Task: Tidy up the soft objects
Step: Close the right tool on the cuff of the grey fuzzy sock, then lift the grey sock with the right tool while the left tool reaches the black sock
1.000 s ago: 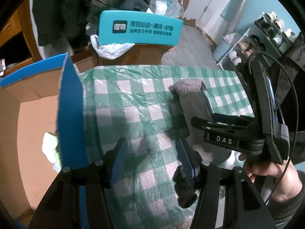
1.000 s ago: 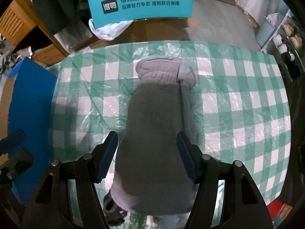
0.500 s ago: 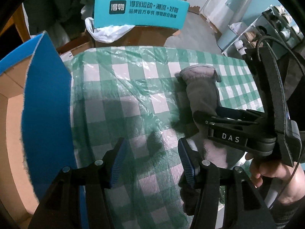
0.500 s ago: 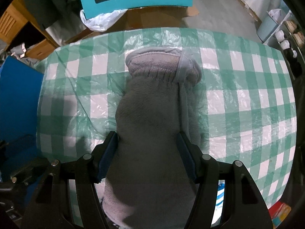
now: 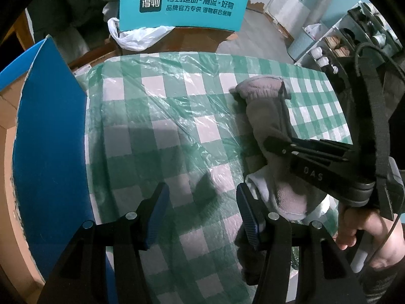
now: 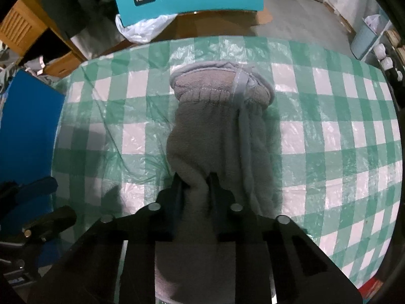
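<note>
Grey fleece garment (image 6: 217,136) pinched by right claw (image 6: 195,185).

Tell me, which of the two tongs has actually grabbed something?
The right tongs: pinched shut on the grey glove. The left tongs gape open over the checked cloth, holding nothing.
</note>
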Demonstrator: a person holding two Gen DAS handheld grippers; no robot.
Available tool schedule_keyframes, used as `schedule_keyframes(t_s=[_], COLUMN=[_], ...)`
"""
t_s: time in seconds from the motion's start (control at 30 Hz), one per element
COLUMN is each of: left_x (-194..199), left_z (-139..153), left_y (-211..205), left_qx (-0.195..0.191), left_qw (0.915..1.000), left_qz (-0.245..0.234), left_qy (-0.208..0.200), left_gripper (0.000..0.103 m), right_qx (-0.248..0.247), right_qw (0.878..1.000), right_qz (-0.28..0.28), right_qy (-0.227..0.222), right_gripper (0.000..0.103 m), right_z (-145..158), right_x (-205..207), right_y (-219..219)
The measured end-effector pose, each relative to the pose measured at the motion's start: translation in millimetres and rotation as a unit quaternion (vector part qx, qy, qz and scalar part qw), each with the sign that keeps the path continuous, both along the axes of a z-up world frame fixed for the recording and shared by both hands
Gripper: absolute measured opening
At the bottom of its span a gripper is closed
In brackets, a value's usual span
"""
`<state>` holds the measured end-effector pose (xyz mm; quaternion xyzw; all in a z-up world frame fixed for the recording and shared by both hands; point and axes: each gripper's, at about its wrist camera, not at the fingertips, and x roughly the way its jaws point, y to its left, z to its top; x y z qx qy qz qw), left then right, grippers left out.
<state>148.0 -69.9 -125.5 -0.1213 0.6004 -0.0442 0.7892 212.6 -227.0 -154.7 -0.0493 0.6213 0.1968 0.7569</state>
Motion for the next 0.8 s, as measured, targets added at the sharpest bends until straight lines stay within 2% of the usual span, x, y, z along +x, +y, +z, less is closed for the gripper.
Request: schedule_keyframes(t_s=[0.17,0.5,0.8], left_x=[-4.8,-21.6,-39.6], left_z=[4.5,13.0,9.4], left_y=[-4.2,-17.1,-24.6], left_qx=[-0.010,-0.020,-0.036], left_qw=[0.9999,0.9995,0.9992], left_qz=[-0.007,-0.022,-0.018], left_qy=[-0.004,-0.009,-0.001], left_gripper=[0.057,0.063,0.066], right_qx=[0.015,0.046,0.067], right_qw=[1.000,0.998,0.996], right_qz=[-0.001,0.000,-0.002], right_qy=[-0.024,-0.041,-0.053], right_gripper=[0.013,0.012,0.012], right_z=[19.1,51.1,72.5], right_x=[-5.1,-20.6,-51.5], right_y=[-5.1,-11.8,-28.3])
